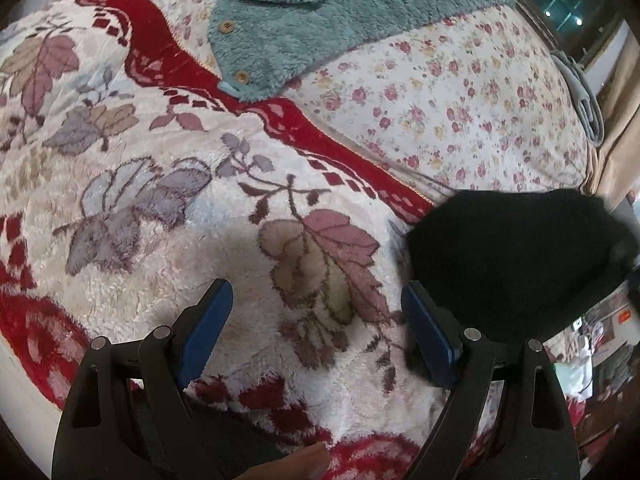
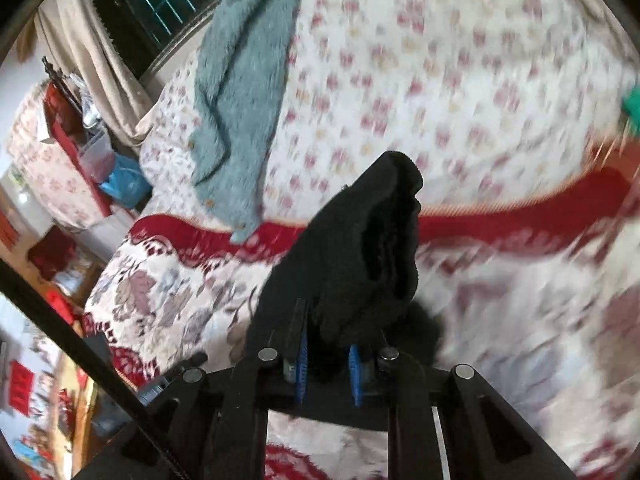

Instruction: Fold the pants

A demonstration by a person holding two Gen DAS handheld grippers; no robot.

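The black pants (image 2: pixel 360 256) are bunched up and clamped between the blue pads of my right gripper (image 2: pixel 326 360), which holds them above the bed; that view is motion-blurred. In the left wrist view the pants (image 1: pixel 516 260) show as a dark mass at the right, just beyond my right-hand finger. My left gripper (image 1: pixel 316 308) is open and empty, its blue pads (image 1: pixel 208 328) spread wide over the fluffy leaf-patterned blanket (image 1: pixel 160 200).
A teal fleece jacket (image 1: pixel 320 20) with wooden buttons lies on the floral sheet (image 1: pixel 460 100) at the far side of the bed. The blanket has a red border (image 1: pixel 280 116). The bed's edge, a curtain (image 2: pixel 92 56) and cluttered shelves lie to the left in the right wrist view.
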